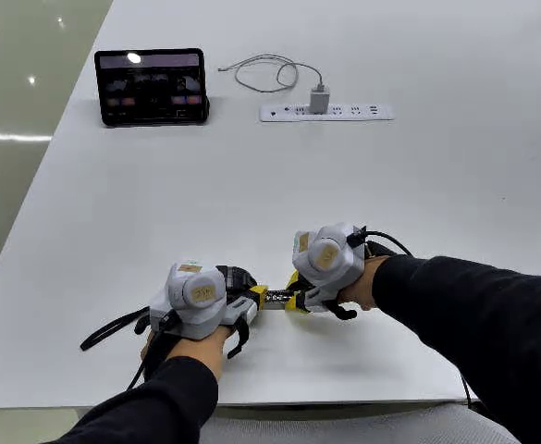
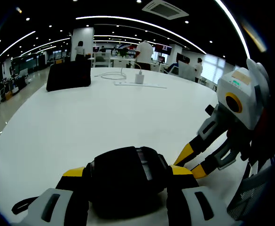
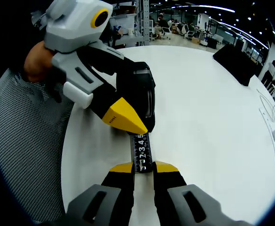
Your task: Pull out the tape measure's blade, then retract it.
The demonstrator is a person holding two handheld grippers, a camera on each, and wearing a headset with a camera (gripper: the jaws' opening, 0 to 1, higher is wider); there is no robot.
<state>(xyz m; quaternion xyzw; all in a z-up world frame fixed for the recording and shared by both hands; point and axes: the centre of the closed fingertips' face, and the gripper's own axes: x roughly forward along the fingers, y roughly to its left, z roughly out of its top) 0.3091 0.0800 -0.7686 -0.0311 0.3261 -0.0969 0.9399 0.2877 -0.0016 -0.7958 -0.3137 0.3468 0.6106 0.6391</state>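
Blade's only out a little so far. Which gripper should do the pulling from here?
Right, probably. The right gripper is pinched on the end of the blade, with only a short marked stretch out of the black case. The left gripper clamps that case, so it suits anchoring.

Table (image 1: 344,185) smooth matt white; tape measure (image 2: 128,181) matt black plastic.

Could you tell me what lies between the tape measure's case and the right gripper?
A short stretch of numbered blade runs from case to right gripper, seen in the right gripper view.
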